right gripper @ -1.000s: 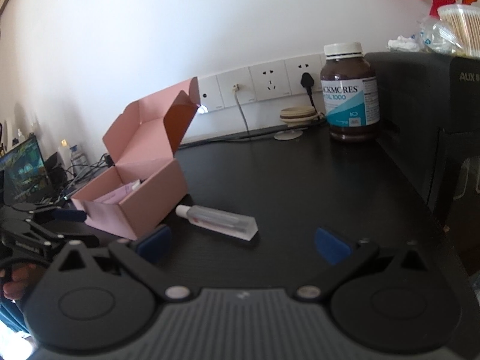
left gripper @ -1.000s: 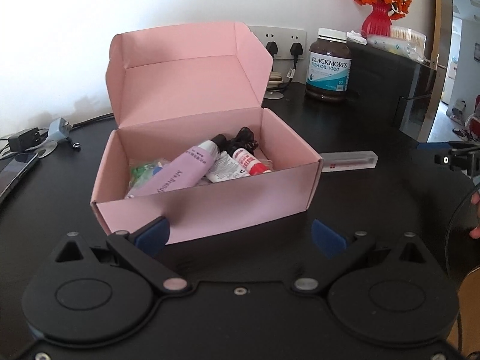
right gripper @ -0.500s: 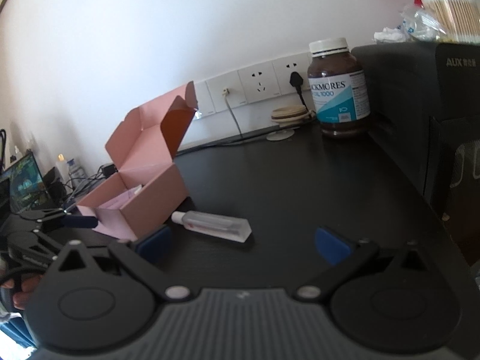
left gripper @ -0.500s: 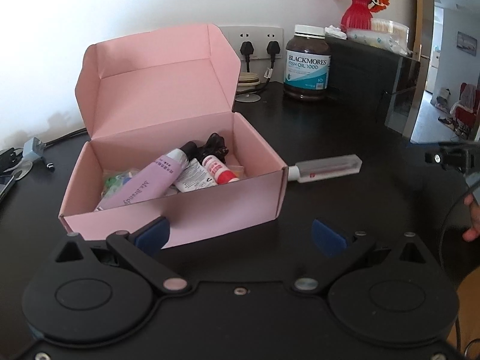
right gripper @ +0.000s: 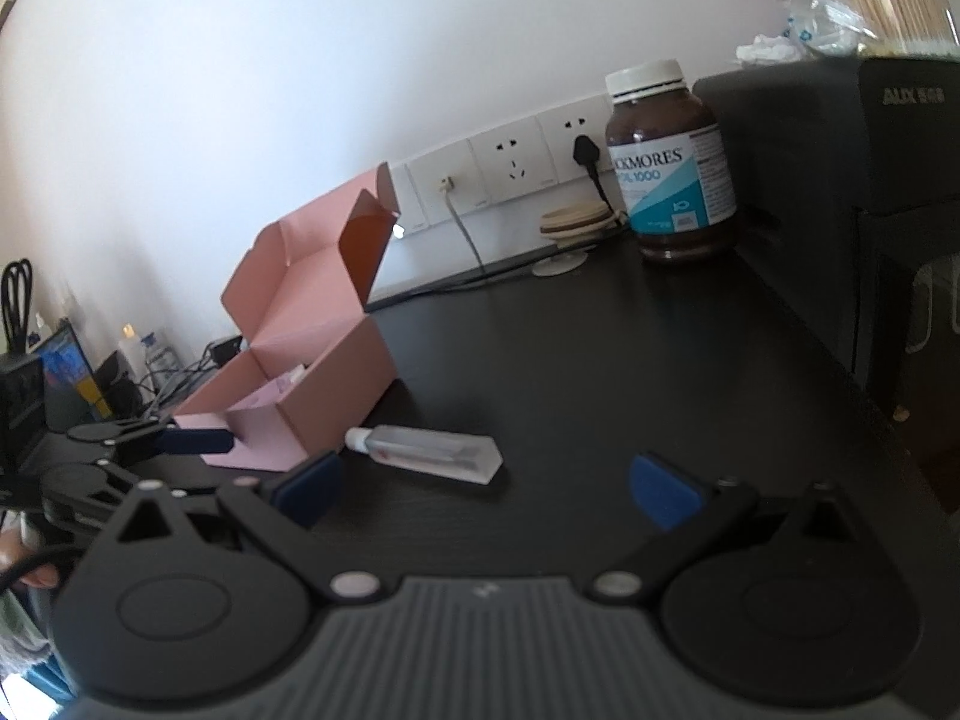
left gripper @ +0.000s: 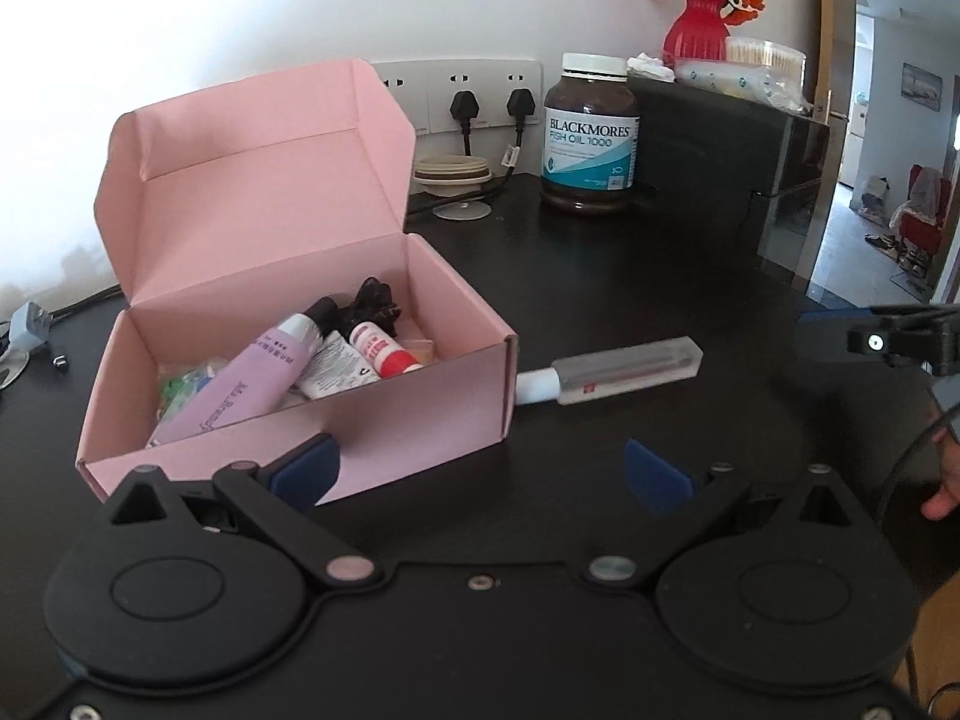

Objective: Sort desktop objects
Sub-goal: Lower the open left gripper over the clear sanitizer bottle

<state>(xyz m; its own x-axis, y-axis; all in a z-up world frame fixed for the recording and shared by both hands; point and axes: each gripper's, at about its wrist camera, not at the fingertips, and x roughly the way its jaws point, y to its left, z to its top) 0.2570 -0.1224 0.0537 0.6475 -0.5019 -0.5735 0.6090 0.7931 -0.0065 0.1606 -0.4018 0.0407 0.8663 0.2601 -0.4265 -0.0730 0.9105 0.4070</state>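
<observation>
A clear plastic tube with a white cap (left gripper: 606,372) lies flat on the black desk (left gripper: 630,276), its cap just beside the right-hand corner of an open pink cardboard box (left gripper: 420,420). The box's lid stands raised at the back; inside lie a lilac tube (left gripper: 240,390), a white tube (left gripper: 333,366), a small red-and-white bottle (left gripper: 384,351) and a black bundle (left gripper: 372,303). The left gripper (left gripper: 480,468) hovers low in front of the box, its blue-padded jaws spread wide and holding nothing. The right gripper (right gripper: 486,483) faces the clear tube from the other side, jaws likewise wide apart and empty. Behind, a brown Blackmores fish oil jar (left gripper: 591,135) stands by the wall sockets (left gripper: 474,93), well apart from the box. A red vase of orange flowers (left gripper: 699,18) tops a dark cabinet (left gripper: 720,168).
</observation>
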